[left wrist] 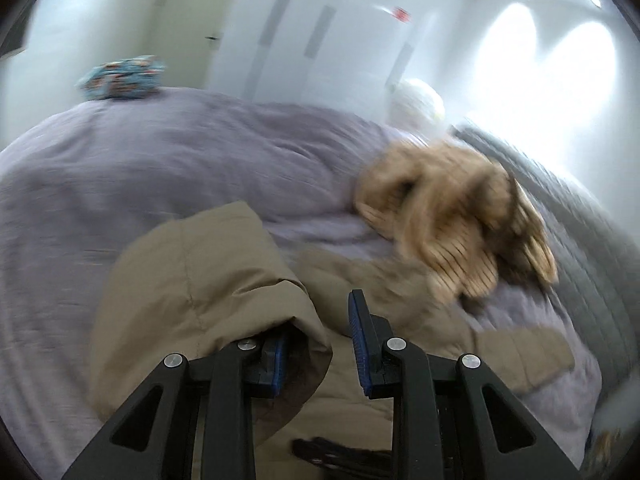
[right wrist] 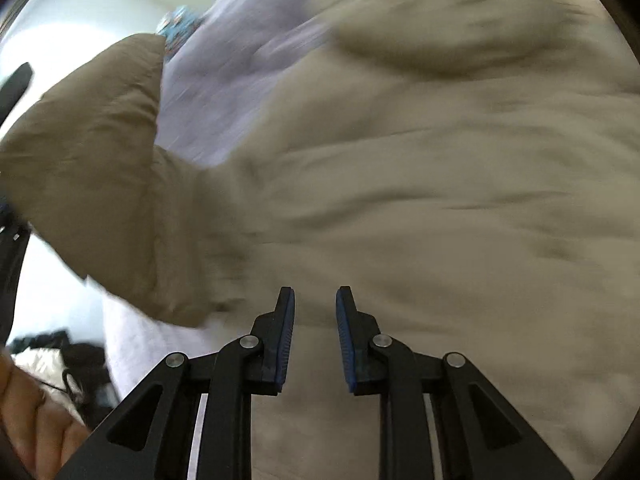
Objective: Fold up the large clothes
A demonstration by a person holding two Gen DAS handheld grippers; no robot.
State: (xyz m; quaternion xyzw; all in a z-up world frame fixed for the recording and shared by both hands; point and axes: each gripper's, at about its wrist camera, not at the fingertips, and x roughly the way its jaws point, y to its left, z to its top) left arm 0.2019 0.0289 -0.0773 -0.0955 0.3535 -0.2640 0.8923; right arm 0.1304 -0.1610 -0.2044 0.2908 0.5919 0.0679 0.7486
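Left wrist view: the left gripper (left wrist: 320,344), jaws narrowed, is pinching a fold of the padded khaki coat (left wrist: 192,280) at seven o'clock on the lilac quilted bed (left wrist: 140,160). Right wrist view: the right gripper (right wrist: 315,340), jaws narrow with nothing visibly between them, is hovering over the coat, lying rumpled; folding is barely starting.

Left gripper (left wrist: 320,316), right gripper (right wrist: 315,291): jaws narrow, angled down.

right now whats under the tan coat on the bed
A lilac bedspread shows around the tan coat, so the coat lies on it. A furry hood trim rests on the bedspread too. Whatever is directly beneath the coat's body is covered.
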